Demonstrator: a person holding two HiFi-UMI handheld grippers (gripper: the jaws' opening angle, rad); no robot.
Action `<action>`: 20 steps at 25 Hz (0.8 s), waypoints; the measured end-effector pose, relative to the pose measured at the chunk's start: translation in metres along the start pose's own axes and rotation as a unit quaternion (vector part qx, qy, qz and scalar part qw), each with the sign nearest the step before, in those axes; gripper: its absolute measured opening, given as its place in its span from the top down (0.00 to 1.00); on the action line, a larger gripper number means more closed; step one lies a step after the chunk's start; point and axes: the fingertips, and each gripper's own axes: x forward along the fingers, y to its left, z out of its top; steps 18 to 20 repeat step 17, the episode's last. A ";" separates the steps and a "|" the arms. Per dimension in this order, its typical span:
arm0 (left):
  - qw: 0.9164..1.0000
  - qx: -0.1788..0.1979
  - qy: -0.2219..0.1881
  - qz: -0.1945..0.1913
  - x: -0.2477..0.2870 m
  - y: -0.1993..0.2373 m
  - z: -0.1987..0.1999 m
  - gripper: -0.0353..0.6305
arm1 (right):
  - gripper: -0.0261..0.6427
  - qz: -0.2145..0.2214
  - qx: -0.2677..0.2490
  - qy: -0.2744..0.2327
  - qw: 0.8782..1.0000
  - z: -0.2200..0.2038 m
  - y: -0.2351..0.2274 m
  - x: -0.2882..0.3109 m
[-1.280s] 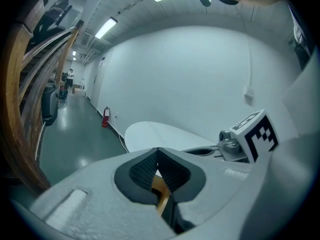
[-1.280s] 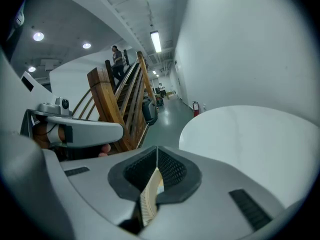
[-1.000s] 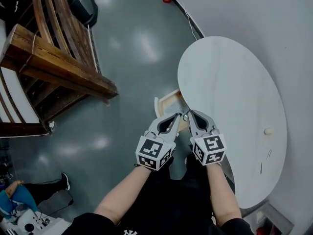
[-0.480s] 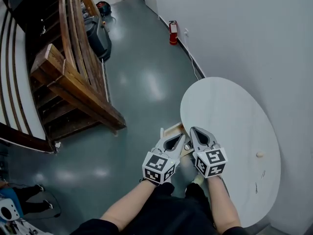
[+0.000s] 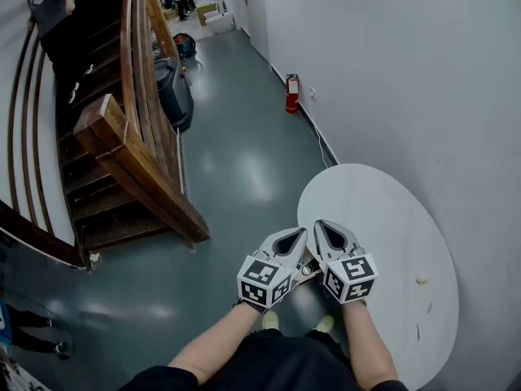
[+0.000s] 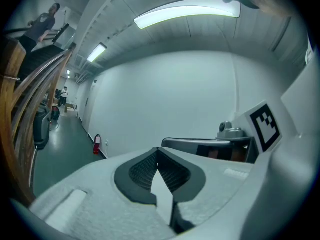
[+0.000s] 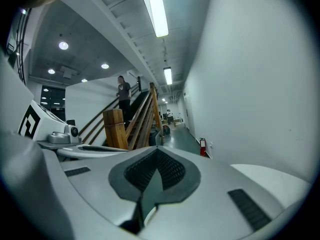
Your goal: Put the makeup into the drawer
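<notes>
Two grippers are held side by side, the left gripper and the right gripper. Each carries one cube with black-and-white square markers. In each gripper's own view the jaws are closed, their dark ribbed pads meeting at the tip with nothing between them.

There is one round tabletop, white, smooth and matt, set against a plain white wall. Three small things lie on its right part, well apart from the grippers: one pale rounded piece and two thin dark sticks. They are too small to say which kind of makeup they are.

Of the wooden drawer only a sliver of light wood shows, below the grippers at the tabletop's left edge. Its inside is hidden.

Further off are one red fire extinguisher at the foot of the wall and one dark wooden staircase with curved rails and a square post. The floor is glossy grey-green.
</notes>
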 end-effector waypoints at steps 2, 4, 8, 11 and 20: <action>1.000 0.003 -0.006 -0.002 0.000 -0.004 0.007 0.94 | 0.94 -0.001 -0.003 -0.006 1.000 0.008 -0.001 -0.003; 1.000 0.005 -0.010 -0.005 0.000 -0.008 0.013 0.94 | 0.94 -0.001 -0.005 -0.010 1.000 0.014 -0.001 -0.006; 1.000 0.009 -0.019 -0.008 0.000 -0.013 0.020 0.94 | 0.94 -0.001 -0.012 -0.016 1.000 0.021 0.000 -0.010; 1.000 0.012 -0.022 -0.009 0.001 -0.014 0.024 0.94 | 0.94 -0.001 -0.015 -0.017 1.000 0.024 0.000 -0.011; 1.000 0.016 -0.025 -0.009 0.004 -0.016 0.027 0.94 | 0.94 0.000 -0.017 -0.019 1.000 0.026 -0.002 -0.010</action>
